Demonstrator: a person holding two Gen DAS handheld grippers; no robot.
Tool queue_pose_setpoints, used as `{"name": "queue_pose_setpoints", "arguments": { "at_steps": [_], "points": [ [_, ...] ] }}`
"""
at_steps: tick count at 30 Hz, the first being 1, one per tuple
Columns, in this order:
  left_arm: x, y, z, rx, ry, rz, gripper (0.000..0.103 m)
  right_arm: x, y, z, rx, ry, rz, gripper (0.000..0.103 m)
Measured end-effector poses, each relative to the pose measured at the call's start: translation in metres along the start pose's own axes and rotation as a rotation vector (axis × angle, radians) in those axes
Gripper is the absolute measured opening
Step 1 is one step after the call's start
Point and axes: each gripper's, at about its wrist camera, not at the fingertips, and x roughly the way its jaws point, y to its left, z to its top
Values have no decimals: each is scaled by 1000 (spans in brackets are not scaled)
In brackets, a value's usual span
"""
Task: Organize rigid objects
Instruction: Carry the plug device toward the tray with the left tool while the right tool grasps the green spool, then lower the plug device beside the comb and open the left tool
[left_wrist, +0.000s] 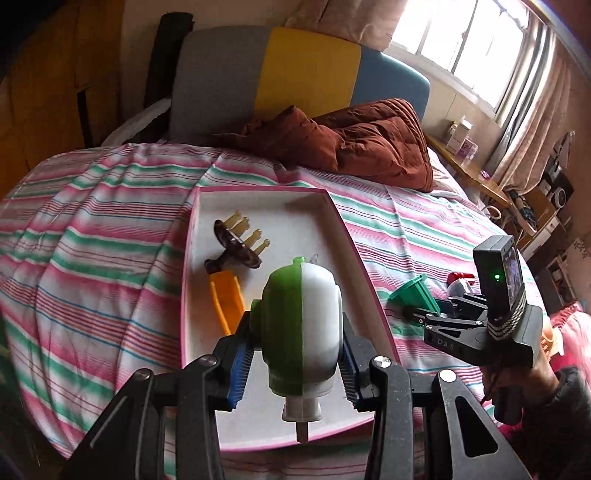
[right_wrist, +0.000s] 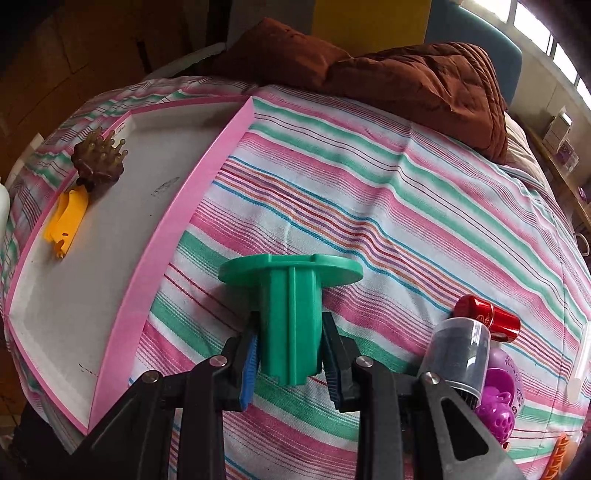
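Left tool (left_wrist: 298, 363) clamps a green-white bottle (left_wrist: 301, 325) over the tray (left_wrist: 258, 194) for sorting; beside the tray, right tool (right_wrist: 290, 356) clamps a green spool (right_wrist: 291, 310).

Window (left_wrist: 461, 40) glare, soft daylight, fisheye-warped edges

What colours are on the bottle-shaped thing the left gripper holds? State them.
Half green, half white bottle-shaped thing, split lengthwise; clearest in the left wrist view.

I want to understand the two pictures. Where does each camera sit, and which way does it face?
Left wrist: on the left hand-held gripper, facing down the bed; holds a green-white bottle over the pink tray; a sleeve shows.
Right wrist: on the right hand-held gripper, holding a green spool.
Shared: tray, spool, brown brush, orange clip.
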Motion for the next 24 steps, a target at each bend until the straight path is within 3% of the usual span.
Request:
{"name": "queue_pose_setpoints", "arguments": {
  "at_steps": [8,11,21,24],
  "points": [
    [42,0,28,-55,74,-104,42,7,8,7,-17,7,-10,29],
    [57,-1,42,-50,75,-109,42,7,10,7,-23,6,-17,29],
    [123,3,78,-34,103,-43,42,6,14,7,-49,0,-38,29],
    [130,-1,82,6,83,18,42,7,13,8,-52,0,-40,29]
  ]
}}
